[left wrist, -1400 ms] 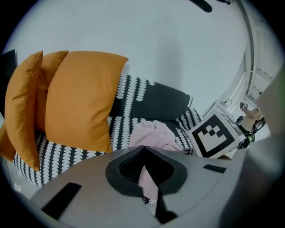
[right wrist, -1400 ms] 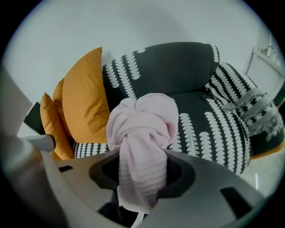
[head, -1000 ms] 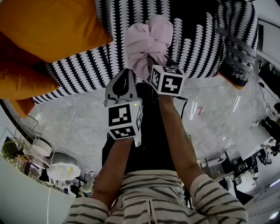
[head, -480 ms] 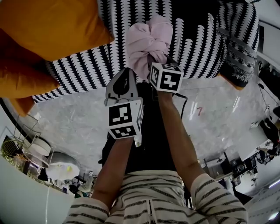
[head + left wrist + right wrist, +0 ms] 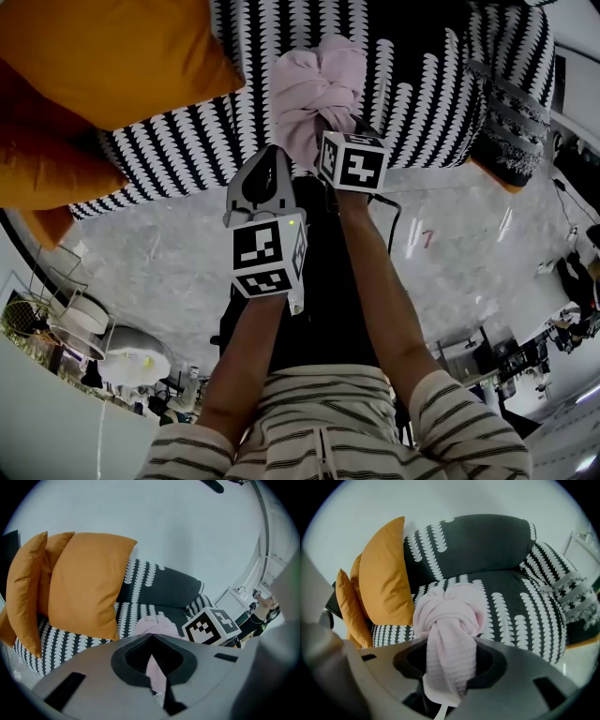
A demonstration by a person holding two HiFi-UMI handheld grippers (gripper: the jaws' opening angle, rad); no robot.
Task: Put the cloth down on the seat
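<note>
A striped top [image 5: 319, 427], pale with thin dark bands, fills the bottom of the head view, with its sleeves [image 5: 469, 422] at lower left and lower right. Above it, mid-frame, shows a black garment [image 5: 319, 300], probably trousers. The left gripper [image 5: 272, 157] has a pale grey shell and a white cube [image 5: 267, 256] of black square markers with a tiny green light near its top. The right gripper [image 5: 324, 131] bears a like cube [image 5: 354, 165], with a thin dark cable [image 5: 392, 208] beside it. The fingers [image 5: 131, 656] are lined dark.

Head view: high, looking steeply down; sofa [image 5: 169, 141] along top, floor [image 5: 159, 272] mid-frame. Gripper views: low, close, facing sofa. All three share orange cushions [image 5: 103, 56], pink cloth [image 5: 314, 84].
</note>
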